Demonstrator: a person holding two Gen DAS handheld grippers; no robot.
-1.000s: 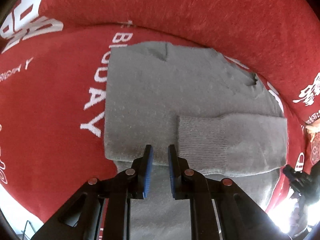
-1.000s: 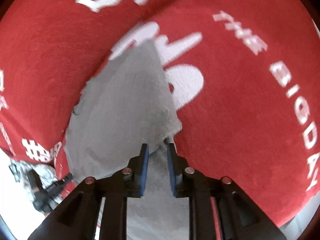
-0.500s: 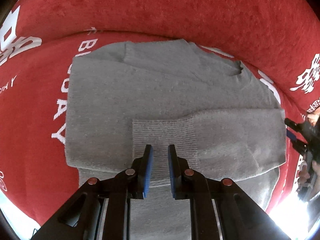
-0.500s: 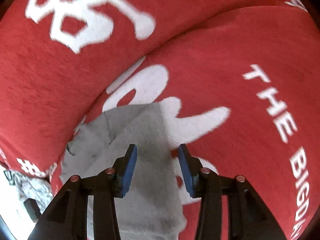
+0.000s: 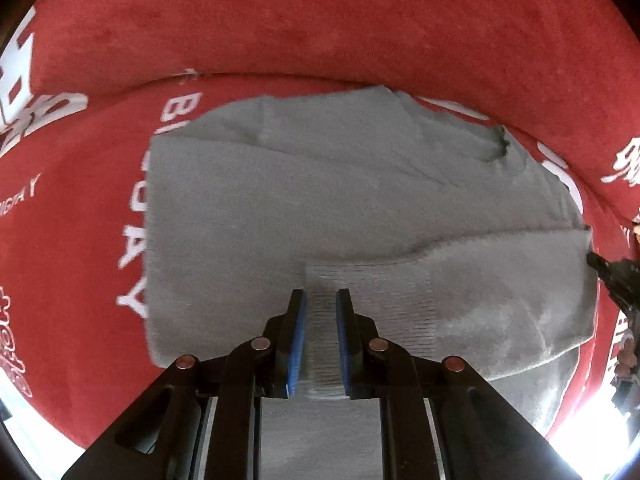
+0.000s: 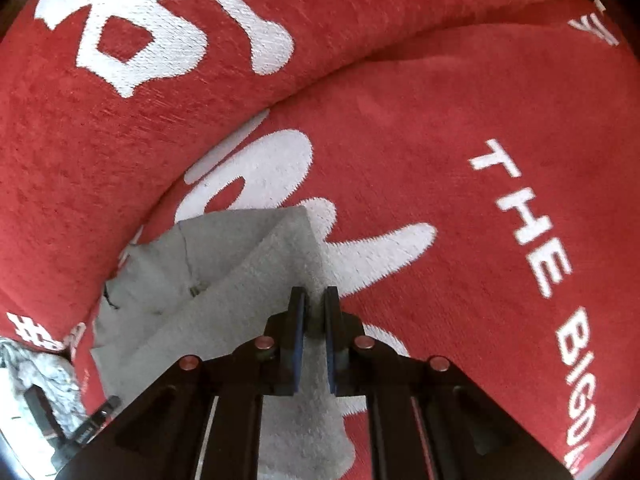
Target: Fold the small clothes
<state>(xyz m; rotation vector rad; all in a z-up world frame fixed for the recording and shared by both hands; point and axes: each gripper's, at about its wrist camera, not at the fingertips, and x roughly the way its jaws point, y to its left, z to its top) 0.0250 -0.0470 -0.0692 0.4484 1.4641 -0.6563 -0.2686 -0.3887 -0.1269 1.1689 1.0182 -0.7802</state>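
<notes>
a grey sweater [image 5: 320,200] is spread on a red blanket [image 5: 280,40] with white lettering. the ribbed cuff [image 5: 368,300] of its folded-over sleeve is pinched between the nearly closed fingers of the left gripper [image 5: 321,312]. the sweater's edge is clamped by the right gripper [image 6: 315,312], whose fingers have just closed. only the left view shows the whole sweater; only the right view shows a grey patterned cloth [image 6: 44,364] beyond the blanket.

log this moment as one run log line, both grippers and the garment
left gripper: shut on ribbed cuff | right gripper: jaws just closed on edge of grey knitted sweater | surface: red plush cover with white lettering | fold under way
</notes>
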